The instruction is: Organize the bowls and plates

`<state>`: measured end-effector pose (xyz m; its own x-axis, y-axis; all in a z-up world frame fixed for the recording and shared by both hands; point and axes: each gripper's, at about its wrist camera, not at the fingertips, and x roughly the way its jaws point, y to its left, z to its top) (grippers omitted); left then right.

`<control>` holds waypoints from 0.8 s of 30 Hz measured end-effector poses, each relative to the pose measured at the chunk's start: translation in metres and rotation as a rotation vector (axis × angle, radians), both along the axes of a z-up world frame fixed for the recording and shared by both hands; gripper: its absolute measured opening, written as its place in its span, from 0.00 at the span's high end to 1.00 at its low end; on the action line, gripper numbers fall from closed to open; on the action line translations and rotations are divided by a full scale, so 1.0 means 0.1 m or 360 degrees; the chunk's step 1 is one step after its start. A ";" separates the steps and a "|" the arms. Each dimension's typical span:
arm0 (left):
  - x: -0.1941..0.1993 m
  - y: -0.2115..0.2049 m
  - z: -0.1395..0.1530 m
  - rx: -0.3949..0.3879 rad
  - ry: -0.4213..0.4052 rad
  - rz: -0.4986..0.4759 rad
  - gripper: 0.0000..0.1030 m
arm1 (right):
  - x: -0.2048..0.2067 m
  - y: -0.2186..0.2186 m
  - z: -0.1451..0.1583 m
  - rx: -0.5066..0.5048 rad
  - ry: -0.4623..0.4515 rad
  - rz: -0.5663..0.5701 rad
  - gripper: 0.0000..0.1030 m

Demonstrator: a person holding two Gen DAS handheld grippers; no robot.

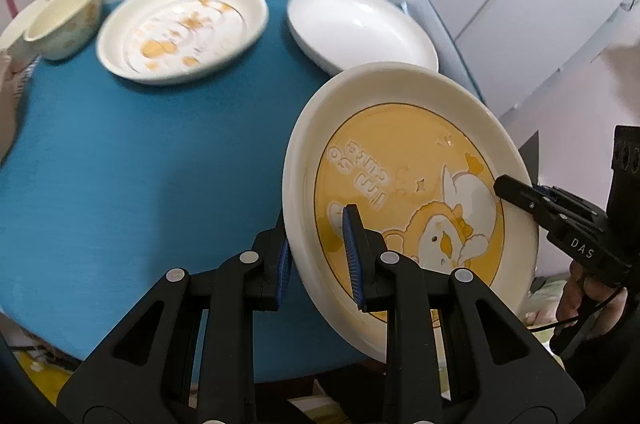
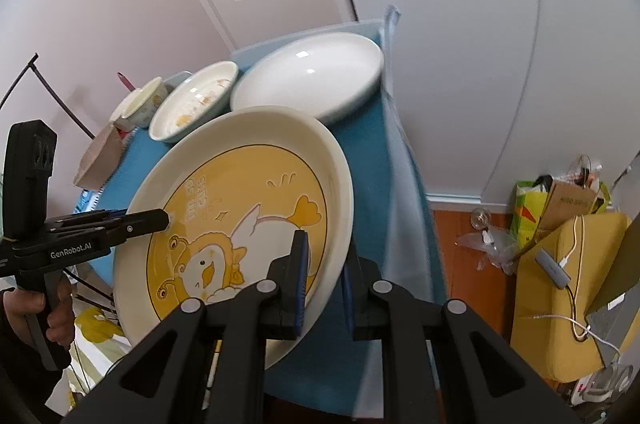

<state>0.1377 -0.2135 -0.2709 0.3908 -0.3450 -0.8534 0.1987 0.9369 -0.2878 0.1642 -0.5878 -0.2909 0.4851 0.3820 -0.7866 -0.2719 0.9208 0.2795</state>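
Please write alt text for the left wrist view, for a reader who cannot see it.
Both grippers clamp opposite rims of a tilted yellow cartoon plate: the left gripper in front, the right gripper at the side. Beyond, on the blue table, sit a plain white plate, an orange-patterned plate and a small cream bowl.

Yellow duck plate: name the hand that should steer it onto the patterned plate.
Left, probably. Both grippers clamp the yellow duck plate by opposite rims, but the left gripper is on the rim nearer the patterned plate; the right gripper grips the far rim.
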 end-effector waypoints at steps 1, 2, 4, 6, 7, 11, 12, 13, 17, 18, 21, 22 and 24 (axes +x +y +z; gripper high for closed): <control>-0.02 0.07 0.05 -0.0005 -0.0009 0.0012 0.80 | 0.01 0.06 0.06 0.0001 -0.0010 0.0009 0.86; -0.04 0.15 0.11 -0.0009 -0.0020 0.0024 0.80 | 0.00 0.12 0.12 0.0003 -0.0023 0.0017 0.86; -0.07 0.29 0.22 -0.0010 -0.0039 0.0045 0.80 | 0.01 0.25 0.22 -0.0001 -0.0042 0.0036 0.86; -0.09 0.49 0.33 0.0000 -0.0064 0.0064 0.80 | 0.00 0.44 0.33 -0.0004 -0.0068 0.0057 0.86; -0.08 0.56 0.37 0.0010 -0.0072 0.0070 0.80 | 0.01 0.53 0.37 -0.0005 -0.0079 0.0068 0.86; -0.09 1.02 0.53 0.0028 -0.0093 0.0109 0.80 | 0.03 0.98 0.51 0.0005 -0.0111 0.0119 0.86; -0.10 1.11 0.55 0.0030 -0.0095 0.0120 0.80 | 0.04 1.07 0.52 0.0008 -0.0112 0.0131 0.86; -0.11 1.22 0.56 0.0033 -0.0096 0.0132 0.80 | 0.04 1.17 0.52 0.0010 -0.0113 0.0143 0.86; -0.12 1.71 0.55 0.0050 -0.0071 0.0175 0.80 | 0.04 1.70 0.48 0.0028 -0.0088 0.0178 0.86; -0.12 1.84 0.52 0.0056 -0.0064 0.0179 0.80 | 0.04 1.78 0.46 0.0039 -0.0074 0.0175 0.86; -0.11 2.15 0.40 0.0085 -0.0036 0.0172 0.80 | 0.05 2.10 0.31 0.0066 -0.0020 0.0165 0.86; -0.11 2.26 0.34 0.0088 -0.0026 0.0169 0.80 | 0.06 2.19 0.27 0.0070 -0.0003 0.0162 0.86; -0.08 2.43 0.24 0.0086 -0.0007 0.0169 0.80 | 0.07 2.38 0.13 0.0083 0.0038 0.0150 0.86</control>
